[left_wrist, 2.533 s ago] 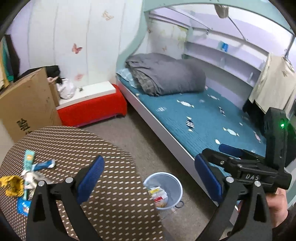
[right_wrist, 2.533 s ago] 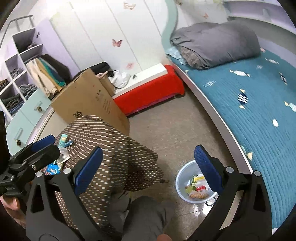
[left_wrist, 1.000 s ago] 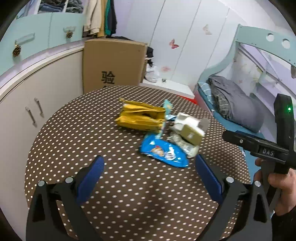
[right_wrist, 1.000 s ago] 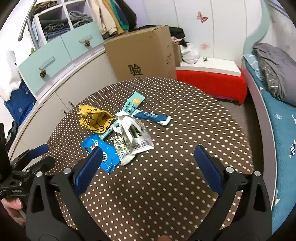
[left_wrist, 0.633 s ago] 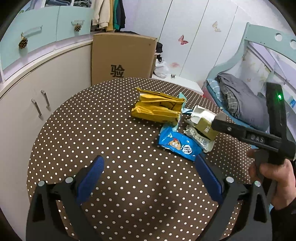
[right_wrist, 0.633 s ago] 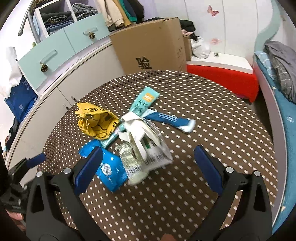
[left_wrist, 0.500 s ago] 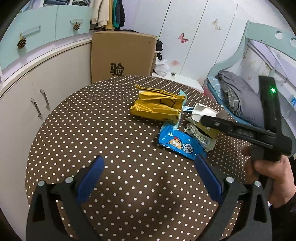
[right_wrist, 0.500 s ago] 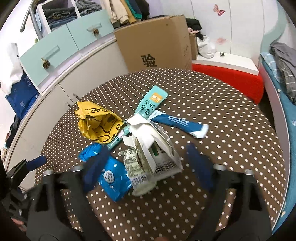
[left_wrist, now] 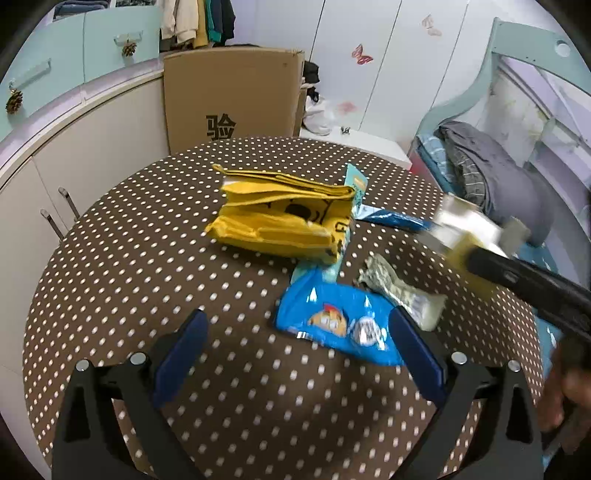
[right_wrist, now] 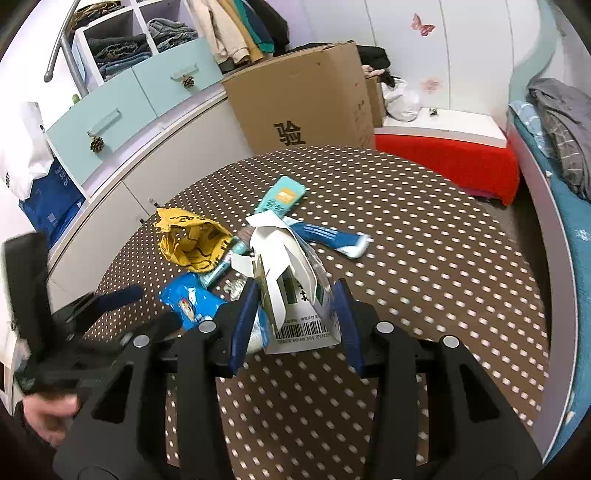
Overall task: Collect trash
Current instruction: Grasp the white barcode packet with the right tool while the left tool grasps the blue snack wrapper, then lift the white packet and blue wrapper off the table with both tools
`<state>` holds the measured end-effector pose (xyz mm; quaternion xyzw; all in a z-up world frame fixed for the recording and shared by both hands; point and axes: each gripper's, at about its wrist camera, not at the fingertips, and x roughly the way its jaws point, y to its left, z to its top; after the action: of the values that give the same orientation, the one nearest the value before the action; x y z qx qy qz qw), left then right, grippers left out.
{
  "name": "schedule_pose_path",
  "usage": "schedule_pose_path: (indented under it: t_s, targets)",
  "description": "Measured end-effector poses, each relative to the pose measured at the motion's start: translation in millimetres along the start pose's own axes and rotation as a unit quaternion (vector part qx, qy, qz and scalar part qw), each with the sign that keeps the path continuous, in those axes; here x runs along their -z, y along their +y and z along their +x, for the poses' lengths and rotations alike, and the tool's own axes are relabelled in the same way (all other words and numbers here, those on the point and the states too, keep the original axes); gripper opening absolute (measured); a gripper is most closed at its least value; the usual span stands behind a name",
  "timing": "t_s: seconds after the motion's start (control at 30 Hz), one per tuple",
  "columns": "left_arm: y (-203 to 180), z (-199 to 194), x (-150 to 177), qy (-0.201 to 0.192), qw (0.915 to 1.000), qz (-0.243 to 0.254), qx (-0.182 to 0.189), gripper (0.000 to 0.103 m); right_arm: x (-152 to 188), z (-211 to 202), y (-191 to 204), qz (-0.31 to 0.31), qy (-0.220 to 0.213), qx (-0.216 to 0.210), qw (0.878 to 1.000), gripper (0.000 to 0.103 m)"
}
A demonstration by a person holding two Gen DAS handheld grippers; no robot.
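Right wrist, jaws clamping white carton [right_wrist: 295,295]

place: pretty clearly a home, a kid's bedroom by the look of it
bed: [right_wrist: 565,206] teal sheet with a rumpled grey duvet [left_wrist: 491,166] on it, curvy mint frame [left_wrist: 480,85]
walls: white panels with butterfly stickers [right_wrist: 423,24]
storage: curved cabinets with mint drawers [right_wrist: 122,96], pinecone knobs [right_wrist: 96,144], folded clothes on open shelves [right_wrist: 122,48] above, coats [left_wrist: 195,18] hanging
table: [left_wrist: 147,258] round, brown polka-dot cloth, snack wrappers [left_wrist: 284,218] piled on it
clutter: big cardboard box [right_wrist: 306,99] by the cabinets, red bench [right_wrist: 447,155] with a white top next to the bed
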<state>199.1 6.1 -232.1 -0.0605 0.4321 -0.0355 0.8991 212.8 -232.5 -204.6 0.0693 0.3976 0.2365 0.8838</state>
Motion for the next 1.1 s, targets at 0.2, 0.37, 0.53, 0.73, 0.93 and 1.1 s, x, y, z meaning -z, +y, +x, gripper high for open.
schedule_pose_path:
  t_s: [0.2,0.37,0.53,0.73,0.93,1.1]
  targets:
    - [-5,23,-12,0.021,0.9997,-0.013,-0.007,0.093,8,-19,-10,0.004,-0.007,0.008,1.000,0.042]
    - [-7,17,-1,0.011,0.9997,0.022,0.000,0.053,13,-27,-13,0.007,-0.010,0.006,1.000,0.042]
    - [3,1,20,0.005,0.9987,0.044,0.024,0.031,18,-31,-16,0.012,-0.011,0.002,1.000,0.042]
    - [10,-6,25,-0.001,0.9981,0.056,0.026,0.073,25,-38,-17,0.016,-0.013,0.001,1.000,0.042]
    - [3,4,9,-0.012,0.9973,0.067,0.028,0.064,28,-49,-21,0.019,-0.018,0.006,1.000,0.042]
    - [-6,0,18,0.003,0.9955,0.079,0.052,0.026,30,-58,-24,0.021,-0.024,0.011,0.999,0.042]
